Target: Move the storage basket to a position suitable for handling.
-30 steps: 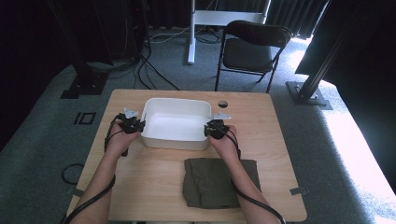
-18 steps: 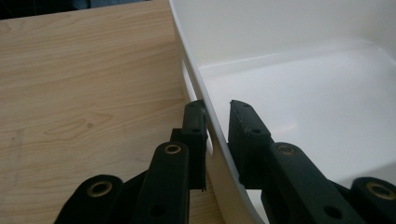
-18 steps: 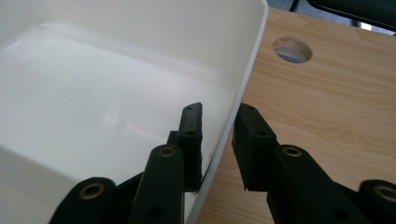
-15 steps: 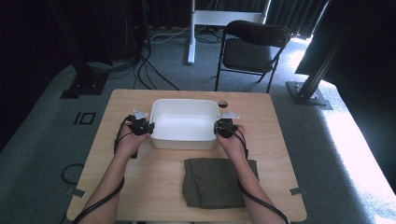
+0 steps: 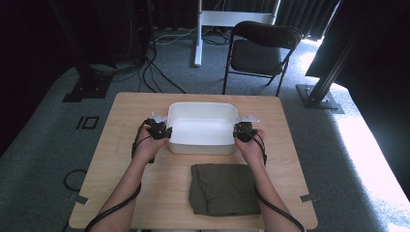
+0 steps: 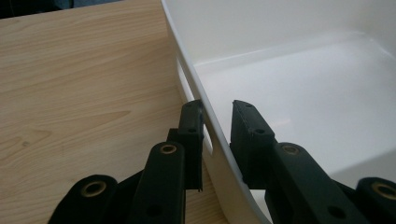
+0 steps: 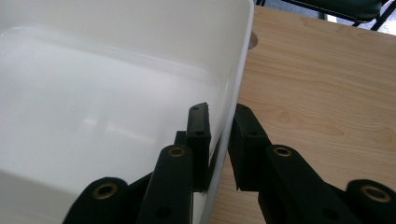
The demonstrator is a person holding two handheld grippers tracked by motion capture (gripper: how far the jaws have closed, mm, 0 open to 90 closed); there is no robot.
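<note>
Each gripper clamps an opposite end wall of the white tub (image 5: 201, 130): left gripper (image 5: 159, 131), right gripper (image 5: 243, 130); two matched grips likely keep it level above the surface (image 5: 121, 121).

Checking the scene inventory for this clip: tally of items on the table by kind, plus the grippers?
White plastic tub: 1
Folded olive-green cloth: 1
Grippers: 2, left gripper and right gripper, each clamped on a side wall of the tub
Total: 4
</note>
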